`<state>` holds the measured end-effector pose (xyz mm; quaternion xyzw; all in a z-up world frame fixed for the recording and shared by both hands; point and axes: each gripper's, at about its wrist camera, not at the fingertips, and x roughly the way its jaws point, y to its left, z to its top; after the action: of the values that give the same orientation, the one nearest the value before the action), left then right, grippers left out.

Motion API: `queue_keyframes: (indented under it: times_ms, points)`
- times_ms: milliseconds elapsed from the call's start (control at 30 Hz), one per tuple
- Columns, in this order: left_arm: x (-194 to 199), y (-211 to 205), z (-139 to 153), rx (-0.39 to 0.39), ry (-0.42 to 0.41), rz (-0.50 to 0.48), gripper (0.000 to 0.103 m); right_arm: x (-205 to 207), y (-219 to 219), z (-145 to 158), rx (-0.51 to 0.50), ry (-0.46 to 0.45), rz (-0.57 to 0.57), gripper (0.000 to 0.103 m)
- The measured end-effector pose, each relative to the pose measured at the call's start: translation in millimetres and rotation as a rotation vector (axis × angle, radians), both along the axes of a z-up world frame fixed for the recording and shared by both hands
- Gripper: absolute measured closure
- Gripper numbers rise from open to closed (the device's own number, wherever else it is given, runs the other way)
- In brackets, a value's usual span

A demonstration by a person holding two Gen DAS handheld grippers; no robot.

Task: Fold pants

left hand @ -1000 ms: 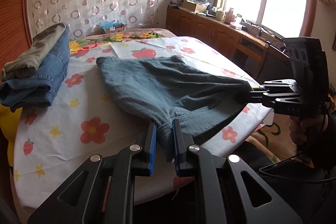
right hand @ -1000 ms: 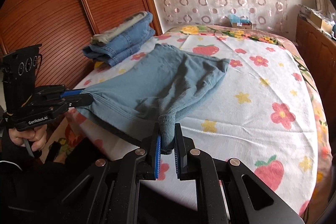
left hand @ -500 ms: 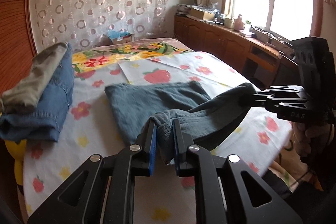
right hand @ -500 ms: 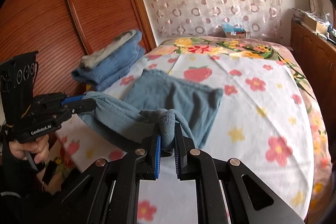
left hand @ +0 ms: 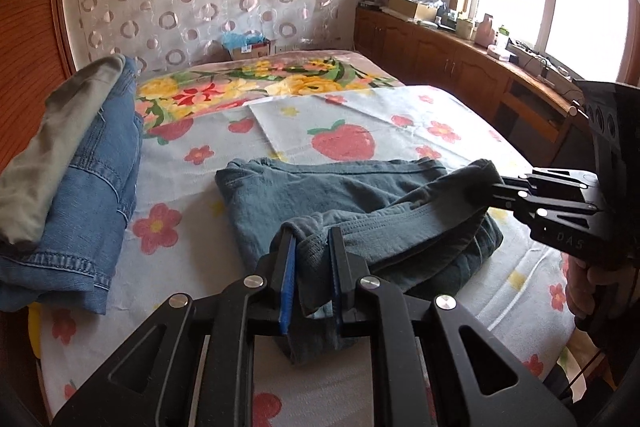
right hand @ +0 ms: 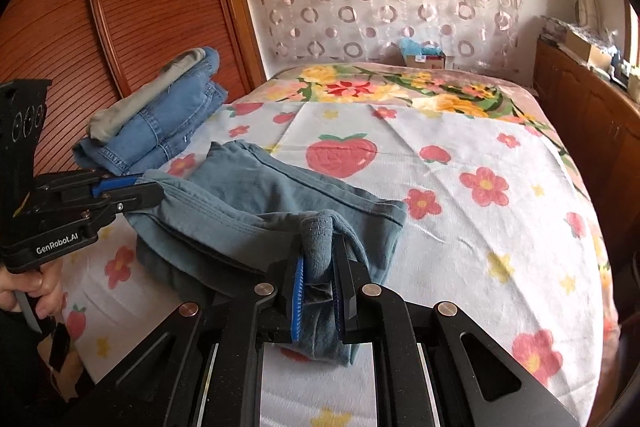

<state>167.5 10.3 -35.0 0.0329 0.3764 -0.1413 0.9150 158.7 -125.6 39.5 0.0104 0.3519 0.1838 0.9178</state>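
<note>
The left gripper, at the bottom centre of its own view, has its jaws drawn narrow and clamped on a bunched edge of the grey-blue pants; the cloth fills the slot between the blue pads and hangs a little below them. The right gripper, bottom centre of its view, is likewise nearly closed, pinching a rolled hem of the same pants. Each gripper also shows in the other's picture: the right one at the right edge of the left view, gripping the cloth's far end, the left one at the left edge of the right view, with a hand on its handle.

There are two grippers, one pair of pants being worked, and one stack of folded clothes at the left, blue denim with a grey-green garment on top.

The pants lie in the middle of the flowered bedsheet, doubled over on themselves, the gripped edge raised above the lower layer and stretched between the two grippers.
</note>
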Motion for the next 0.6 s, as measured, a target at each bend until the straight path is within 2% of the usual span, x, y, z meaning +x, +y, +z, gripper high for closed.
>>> queue_keyframes:
  times_ms: [133, 200, 267, 400, 433, 467, 533, 600]
  points:
    - [-3, 1, 1, -0.008, 0.009, -0.004, 0.083, 0, -8, 0, 0.026, -0.012, -0.005, 0.086]
    - [-4, 3, 3, -0.011, 0.007, 0.008, 0.075, -3, -11, 2, 0.034, -0.027, -0.015, 0.081]
    - [-5, 8, 6, -0.011, -0.011, 0.031, 0.058, -6, -14, 4, 0.024, -0.054, -0.045, 0.073]
    - [-9, 15, 5, -0.012, -0.005, 0.027, 0.056, -12, -19, 3, 0.015, -0.072, -0.055, 0.068]
    - [-11, 17, 3, -0.006, -0.005, 0.028, 0.052, -13, -19, 2, 0.008, -0.074, -0.054, 0.065]
    - [-13, 19, 2, -0.007, -0.004, 0.027, 0.042, -15, -20, 1, -0.003, -0.077, -0.053, 0.063]
    - [-18, 22, -3, -0.018, 0.000, 0.023, 0.030, -19, -19, -3, -0.021, -0.077, -0.044, 0.060]
    - [-22, 24, -10, -0.022, 0.013, 0.016, 0.026, -24, -20, -6, -0.030, -0.065, -0.022, 0.058]
